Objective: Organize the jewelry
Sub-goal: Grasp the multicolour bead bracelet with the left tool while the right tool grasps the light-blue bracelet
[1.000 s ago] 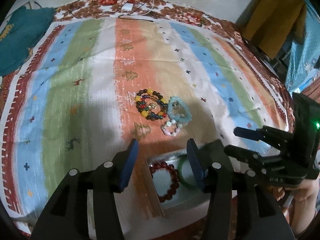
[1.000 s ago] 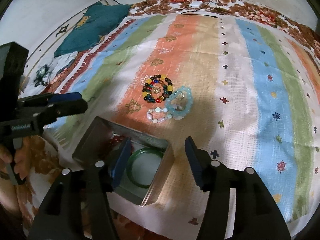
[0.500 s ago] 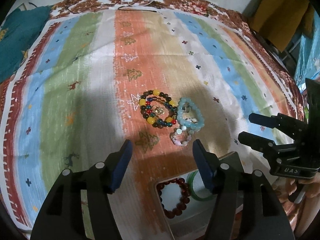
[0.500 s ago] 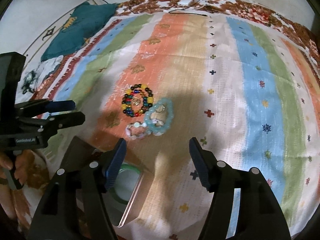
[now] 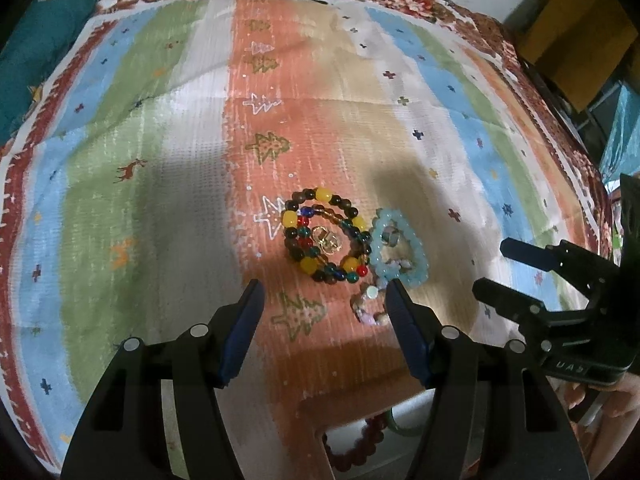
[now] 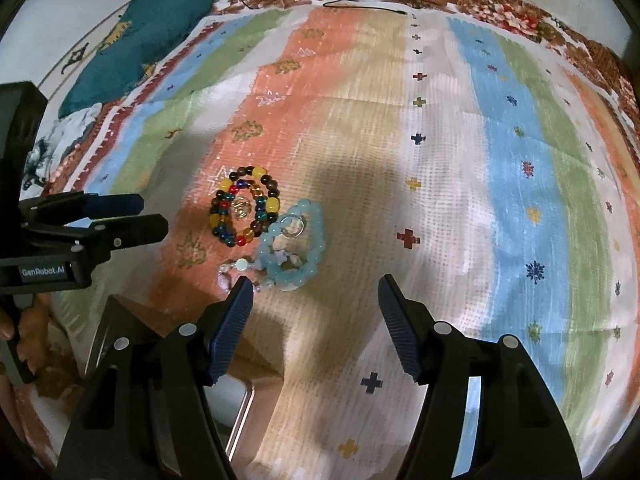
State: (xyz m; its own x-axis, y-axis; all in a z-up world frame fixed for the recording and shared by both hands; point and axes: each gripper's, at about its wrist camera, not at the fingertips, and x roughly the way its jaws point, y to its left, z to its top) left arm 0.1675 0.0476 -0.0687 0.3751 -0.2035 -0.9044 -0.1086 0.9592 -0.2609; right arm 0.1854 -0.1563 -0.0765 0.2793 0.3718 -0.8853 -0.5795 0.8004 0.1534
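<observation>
Striped cloth covers the bed [image 5: 160, 152]. Both tools have moved forward off the metal tin [image 5: 316, 412] toward three loose bracelets. Left tool [image 5: 324, 296] and right tool [image 6: 316, 292] gape wide, empty. The left view alone shows a red bracelet [image 5: 360, 444] in the tin; the right view shows the pale blue bracelet [image 6: 294, 250] unobstructed.

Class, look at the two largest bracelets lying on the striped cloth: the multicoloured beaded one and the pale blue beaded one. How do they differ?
The multicoloured beaded bracelet mixes yellow, dark, red and blue beads; the pale blue beaded bracelet is one colour throughout.

The multicoloured one is coiled in more than one loop, the pale blue one in a single ring.

The multicoloured one lies farther from the right gripper.

Both lie flat on the striped cloth, side by side.
</observation>
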